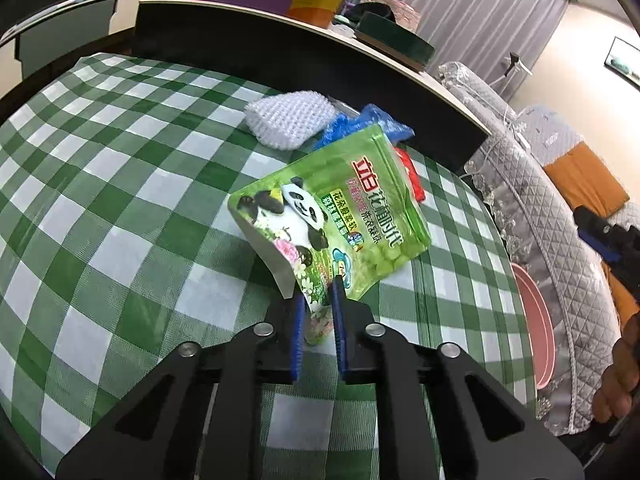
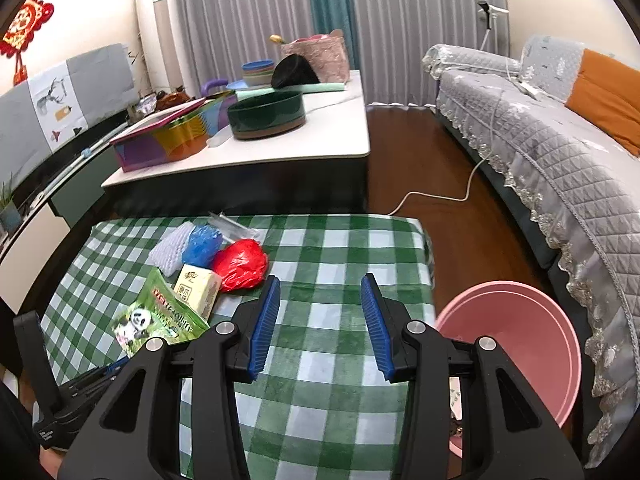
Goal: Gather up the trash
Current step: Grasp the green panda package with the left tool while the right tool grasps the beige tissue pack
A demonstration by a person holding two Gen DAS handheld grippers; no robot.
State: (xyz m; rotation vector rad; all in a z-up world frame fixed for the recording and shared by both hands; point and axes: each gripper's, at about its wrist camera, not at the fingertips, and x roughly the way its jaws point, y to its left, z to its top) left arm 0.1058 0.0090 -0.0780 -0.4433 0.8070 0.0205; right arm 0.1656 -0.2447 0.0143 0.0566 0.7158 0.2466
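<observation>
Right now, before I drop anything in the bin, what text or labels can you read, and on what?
"立白" in large red characters: green panda pouch, held in the left gripper jaws.
"洗衣凝珠" in smaller print: same pouch; remaining lines there too blurred.
Yellow tissue pack: dark characters, too small to read.
Red wall ornament: pattern, nothing legible.

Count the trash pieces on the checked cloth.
5, more may hide behind. Green pouch in the left gripper; yellow pack beside it; red bag; blue bag; white foam net farthest left.
</observation>
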